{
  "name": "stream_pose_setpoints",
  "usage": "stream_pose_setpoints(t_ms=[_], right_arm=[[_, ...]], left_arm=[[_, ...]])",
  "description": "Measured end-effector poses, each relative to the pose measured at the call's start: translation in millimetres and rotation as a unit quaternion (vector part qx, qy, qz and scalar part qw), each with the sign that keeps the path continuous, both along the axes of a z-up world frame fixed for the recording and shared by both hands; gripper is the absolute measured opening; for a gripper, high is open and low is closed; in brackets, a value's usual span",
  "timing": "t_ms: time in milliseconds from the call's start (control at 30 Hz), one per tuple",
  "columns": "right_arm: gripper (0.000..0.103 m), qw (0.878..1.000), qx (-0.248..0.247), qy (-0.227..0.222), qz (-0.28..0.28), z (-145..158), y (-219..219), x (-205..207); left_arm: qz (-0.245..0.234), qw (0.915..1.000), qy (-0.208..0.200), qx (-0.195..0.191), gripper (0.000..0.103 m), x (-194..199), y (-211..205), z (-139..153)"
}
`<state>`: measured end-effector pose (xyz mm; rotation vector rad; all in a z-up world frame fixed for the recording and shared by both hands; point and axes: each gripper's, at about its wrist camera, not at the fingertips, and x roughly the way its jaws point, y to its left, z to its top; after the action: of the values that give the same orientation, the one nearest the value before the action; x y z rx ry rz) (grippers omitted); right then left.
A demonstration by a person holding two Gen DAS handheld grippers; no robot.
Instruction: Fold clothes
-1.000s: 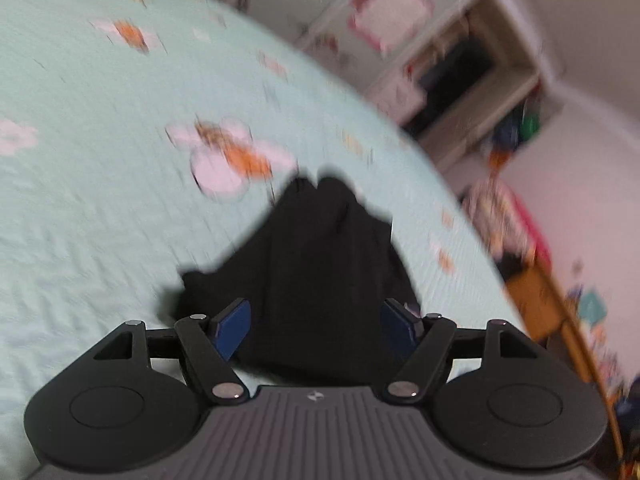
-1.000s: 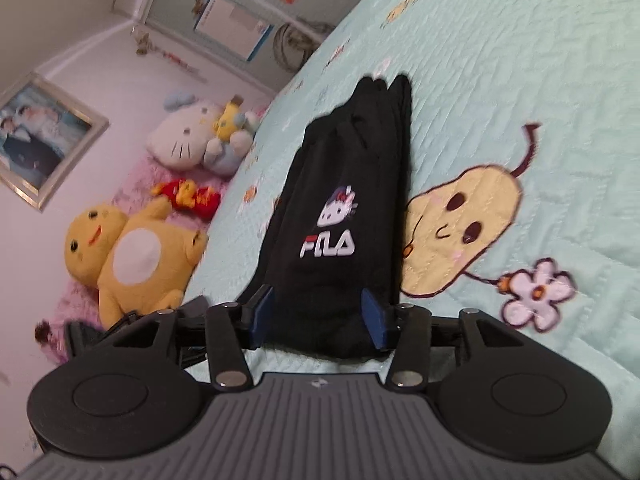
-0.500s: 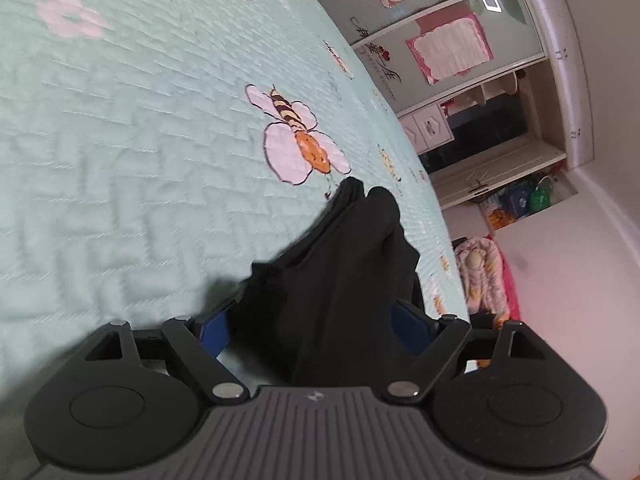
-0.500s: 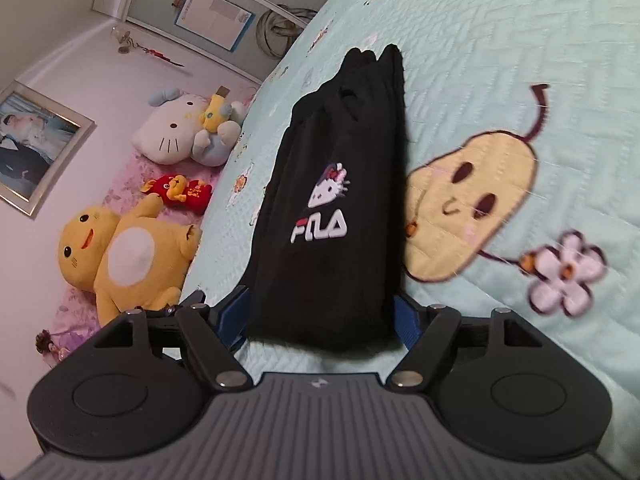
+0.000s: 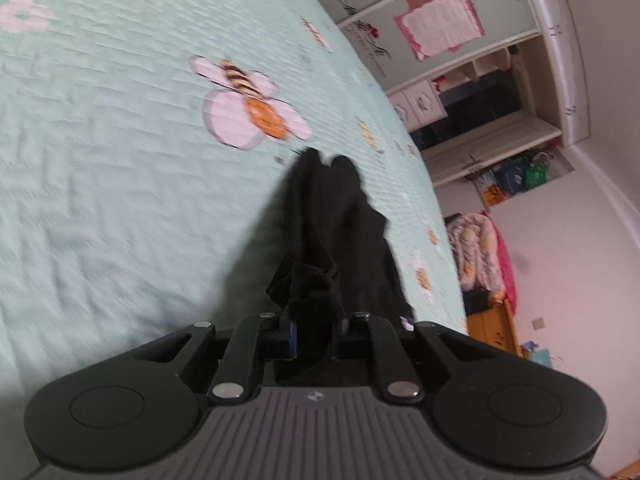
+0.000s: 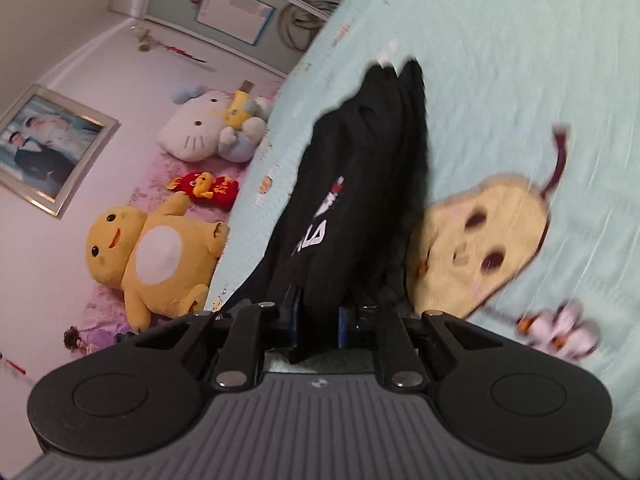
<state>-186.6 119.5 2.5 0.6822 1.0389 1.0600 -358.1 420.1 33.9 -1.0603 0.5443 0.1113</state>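
A black garment [image 5: 340, 232] lies folded lengthwise on the mint quilted bedspread [image 5: 100, 140]. In the left wrist view my left gripper [image 5: 316, 336] is closing, its blue pads pinching the bunched near edge of the cloth. The right wrist view shows the same black garment [image 6: 360, 184] with a white logo and cat print, stretching away from me. My right gripper [image 6: 318, 320] is closing too, pads squeezing the near end of the fabric. Both near edges are lifted into the jaws.
The bedspread [image 6: 520, 60] carries a bee print [image 5: 248, 108] and a pear print [image 6: 480, 236]. Plush toys [image 6: 156, 248] sit past the bed's edge in the right wrist view. Wardrobe shelves [image 5: 492, 112] and a bundle of bedding [image 5: 480, 248] stand beyond the bed.
Both grippers went from wide open around the garment's near end to pinched on it. The cloth has bunched up narrower between the pads, and both views shifted slightly.
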Motion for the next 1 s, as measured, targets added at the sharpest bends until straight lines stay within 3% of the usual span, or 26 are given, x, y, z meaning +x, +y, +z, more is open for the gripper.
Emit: stream_pose_setpoints(t_ms=[100,200,267,333,400,500,533,633,733,867,967,1000], right_arm=[[0.017,1.000,-0.012,-0.006,0.011,5,-14,8],[0.019,0.998,-0.066,-0.007,0.015,-10,-14,8],[0.022,0.998,-0.065,-0.006,0.006,-20,-17,3],[0.024,0.998,-0.057,0.002,-0.009,-21,-23,0],[0.032,0.998,-0.062,0.000,-0.021,-17,-27,-4],[0.060,0.994,-0.096,-0.038,-0.025,4,-25,-15],[0.070,0.992,-0.114,-0.057,-0.022,13,-22,-20],[0.075,0.979,-0.169,-0.114,-0.010,37,-12,-34],[0.082,0.966,-0.229,-0.119,-0.002,49,1,-43],[0.082,0.956,-0.265,-0.121,0.028,59,16,-52],[0.082,0.939,-0.308,-0.148,0.042,71,34,-54],[0.082,0.932,-0.324,-0.156,0.043,75,39,-53]], left_arm=[[0.002,0.9996,0.019,0.020,0.012,1,-12,3],[0.013,0.9984,0.055,0.008,0.016,-1,-9,-19],[0.018,0.9979,0.062,0.008,0.027,-6,-8,-26],[0.020,0.9965,0.068,0.045,0.039,-11,-12,-14],[0.023,0.9935,0.074,0.083,0.050,-15,-17,-2],[0.036,0.9849,0.097,0.139,0.059,-20,-24,18],[0.037,0.9820,0.108,0.150,0.061,-20,-27,23],[0.039,0.9715,0.146,0.183,0.072,-21,-35,37],[0.037,0.9618,0.181,0.202,0.076,-20,-45,48],[0.016,0.9544,0.216,0.205,0.081,-10,-53,65],[0.008,0.9448,0.237,0.226,0.099,4,-59,81],[0.006,0.9406,0.244,0.236,0.101,9,-61,87]])
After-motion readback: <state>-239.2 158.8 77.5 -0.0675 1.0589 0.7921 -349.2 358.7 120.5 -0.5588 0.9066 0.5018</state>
